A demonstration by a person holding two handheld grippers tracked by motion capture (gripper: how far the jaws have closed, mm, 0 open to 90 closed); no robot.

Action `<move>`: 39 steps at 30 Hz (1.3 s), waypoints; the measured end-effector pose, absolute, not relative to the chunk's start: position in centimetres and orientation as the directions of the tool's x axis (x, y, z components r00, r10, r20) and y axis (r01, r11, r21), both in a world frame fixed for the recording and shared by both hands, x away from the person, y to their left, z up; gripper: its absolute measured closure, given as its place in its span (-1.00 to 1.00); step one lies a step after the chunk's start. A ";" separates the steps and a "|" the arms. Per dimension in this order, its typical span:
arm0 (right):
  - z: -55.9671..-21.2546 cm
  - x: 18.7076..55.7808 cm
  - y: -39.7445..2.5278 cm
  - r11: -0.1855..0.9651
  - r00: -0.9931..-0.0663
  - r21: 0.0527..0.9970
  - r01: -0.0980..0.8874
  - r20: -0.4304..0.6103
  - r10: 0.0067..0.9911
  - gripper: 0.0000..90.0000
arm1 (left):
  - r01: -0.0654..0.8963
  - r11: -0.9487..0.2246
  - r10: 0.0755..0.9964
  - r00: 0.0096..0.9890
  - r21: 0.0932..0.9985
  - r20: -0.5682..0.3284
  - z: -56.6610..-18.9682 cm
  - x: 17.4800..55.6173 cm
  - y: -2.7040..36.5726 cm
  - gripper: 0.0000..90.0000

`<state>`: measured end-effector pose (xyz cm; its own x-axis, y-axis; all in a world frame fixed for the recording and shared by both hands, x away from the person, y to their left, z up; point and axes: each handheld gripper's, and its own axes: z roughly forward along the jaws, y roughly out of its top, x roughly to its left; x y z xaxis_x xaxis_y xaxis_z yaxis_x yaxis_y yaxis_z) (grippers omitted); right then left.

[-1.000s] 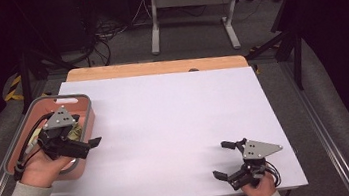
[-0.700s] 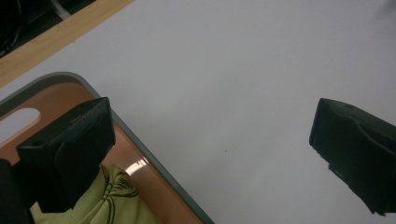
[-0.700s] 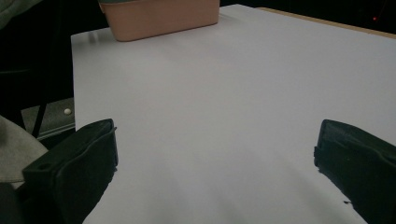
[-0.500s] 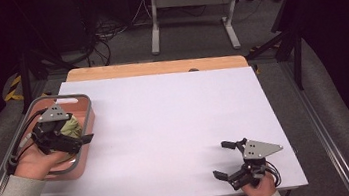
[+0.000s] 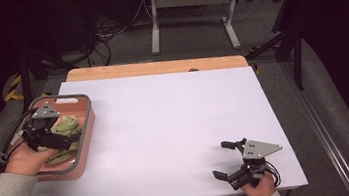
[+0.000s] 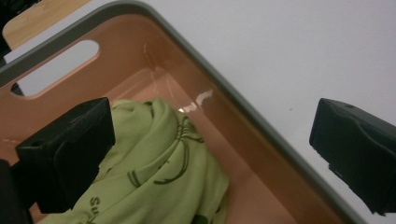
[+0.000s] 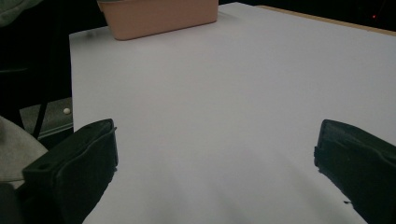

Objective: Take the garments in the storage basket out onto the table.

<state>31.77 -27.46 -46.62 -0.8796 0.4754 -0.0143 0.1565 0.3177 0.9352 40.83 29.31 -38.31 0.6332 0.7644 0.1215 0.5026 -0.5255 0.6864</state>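
Observation:
A salmon-pink basket with a grey rim sits at the table's left edge and holds a crumpled light-green cloth with dark print. My left gripper hovers over the basket, open. In the left gripper view, the left gripper straddles the basket's rim: one jaw is over the green cloth, the other over the white table outside. My right gripper rests open near the table's front right, and the right gripper has nothing between its jaws.
A white sheet covers the table, with a wooden strip along its far edge. The pink basket shows far off in the right gripper view. Desk legs and cables stand on the dark floor beyond.
My left gripper has shifted a little left and farther over the basket, staying open. The right gripper has not moved.

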 end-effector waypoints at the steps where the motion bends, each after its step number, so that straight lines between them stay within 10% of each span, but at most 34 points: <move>1: -46.6 31.8 -27.5 0.317 -0.879 0.935 0.158 -0.013 0.476 -1.00 | 0.517 -0.524 0.769 0.629 0.677 0.114 -38.5 41.1 29.7 -0.99; 39: -46.9 32.0 -27.4 0.321 -0.884 0.932 0.171 0.001 0.468 -1.00 | 0.674 -0.506 0.805 0.593 0.539 0.014 -42.4 45.9 32.6 -0.94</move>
